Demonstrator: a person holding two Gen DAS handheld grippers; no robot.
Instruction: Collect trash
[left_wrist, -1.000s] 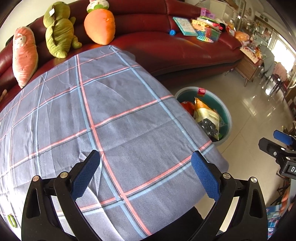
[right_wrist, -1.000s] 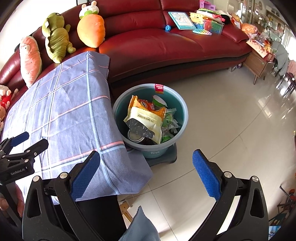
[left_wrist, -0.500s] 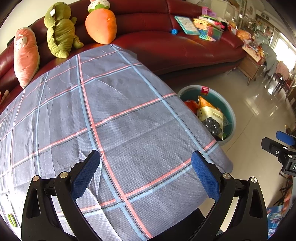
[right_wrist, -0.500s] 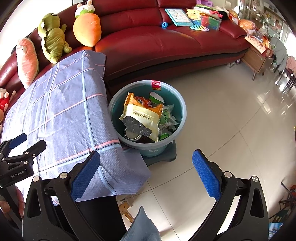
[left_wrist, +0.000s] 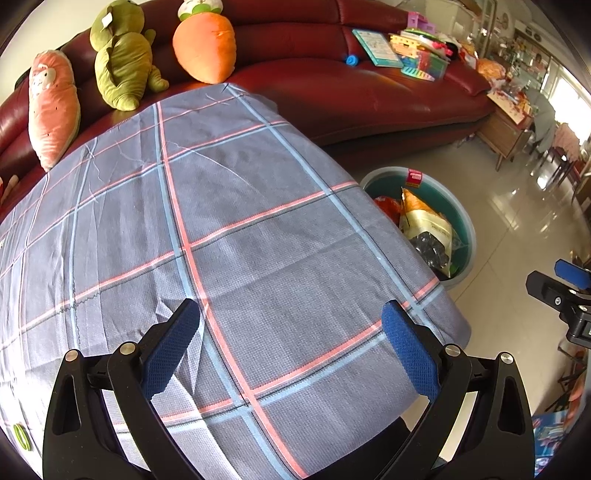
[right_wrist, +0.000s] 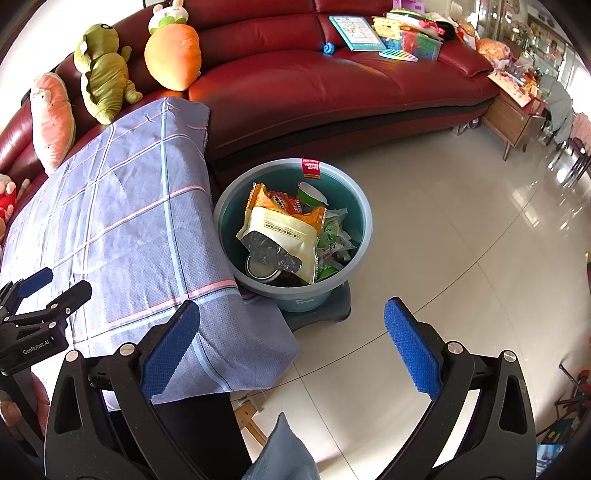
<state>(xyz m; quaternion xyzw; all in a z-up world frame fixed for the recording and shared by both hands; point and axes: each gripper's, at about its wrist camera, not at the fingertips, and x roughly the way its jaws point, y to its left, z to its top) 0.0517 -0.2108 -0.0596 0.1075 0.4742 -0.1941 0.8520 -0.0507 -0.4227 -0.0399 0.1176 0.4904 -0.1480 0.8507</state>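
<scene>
Trash in bucket, both jaws wide

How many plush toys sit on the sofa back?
3 fully seen: pink plush leftmost, green plush beside it, orange carrot plush to their right. A red one at the left edge is mostly cropped.

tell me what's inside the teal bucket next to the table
The teal bucket holds a cream pouch on top, an orange snack bag, a green cup, green wrappers and a round tin lid. Anything beneath them is covered.
</scene>
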